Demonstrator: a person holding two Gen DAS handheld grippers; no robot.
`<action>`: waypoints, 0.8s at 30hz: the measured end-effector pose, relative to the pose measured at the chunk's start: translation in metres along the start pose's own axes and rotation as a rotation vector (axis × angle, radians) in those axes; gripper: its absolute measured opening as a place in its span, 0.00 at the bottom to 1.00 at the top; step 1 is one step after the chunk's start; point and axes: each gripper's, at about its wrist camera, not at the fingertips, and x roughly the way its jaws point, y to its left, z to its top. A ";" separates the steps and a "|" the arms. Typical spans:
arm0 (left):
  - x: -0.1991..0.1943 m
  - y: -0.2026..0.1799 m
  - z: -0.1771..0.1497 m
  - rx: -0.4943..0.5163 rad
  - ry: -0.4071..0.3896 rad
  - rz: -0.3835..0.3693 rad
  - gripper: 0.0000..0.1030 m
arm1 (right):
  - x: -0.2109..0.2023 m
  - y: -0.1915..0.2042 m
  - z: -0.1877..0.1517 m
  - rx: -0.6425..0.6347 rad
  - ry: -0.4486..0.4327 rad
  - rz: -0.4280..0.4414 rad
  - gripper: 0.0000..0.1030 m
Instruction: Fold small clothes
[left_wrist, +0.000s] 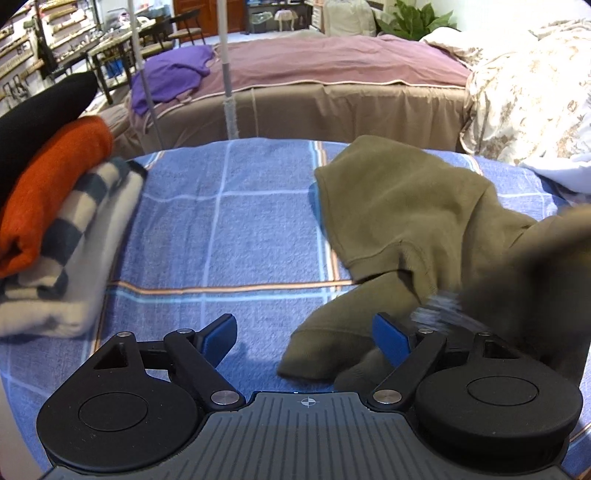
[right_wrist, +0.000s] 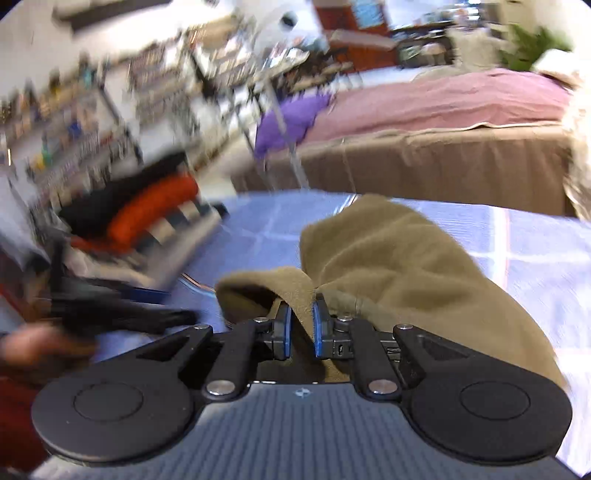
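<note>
An olive-green garment (left_wrist: 399, 218) lies crumpled on the right half of a blue checked cloth (left_wrist: 229, 236). My left gripper (left_wrist: 308, 336) hovers low over the cloth with its blue pads wide apart, open; the garment's near cuff (left_wrist: 317, 354) lies between and just beyond them, untouched. In the right wrist view my right gripper (right_wrist: 301, 325) is shut on a fold of the olive garment (right_wrist: 399, 258), whose edge rises pinched between the two blue pads. The right gripper shows in the left wrist view only as a dark blur at the right edge.
A stack of folded clothes (left_wrist: 55, 221), black over orange over striped white, sits at the cloth's left edge. Beyond stand a bed with a pink cover (left_wrist: 332, 66), a purple garment (left_wrist: 170, 77), a white pole (left_wrist: 225, 66) and a floral quilt (left_wrist: 532, 99). A hand (right_wrist: 33, 343) shows at left.
</note>
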 end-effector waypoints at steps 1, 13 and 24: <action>0.002 -0.004 0.005 0.010 -0.001 -0.007 1.00 | -0.038 -0.007 -0.007 0.060 -0.031 -0.017 0.14; 0.047 -0.096 0.034 0.205 0.037 -0.139 1.00 | -0.247 -0.138 -0.117 0.407 -0.195 -0.707 0.02; 0.058 -0.098 -0.008 0.291 0.063 -0.066 1.00 | -0.063 -0.080 -0.090 0.079 0.038 -0.366 0.67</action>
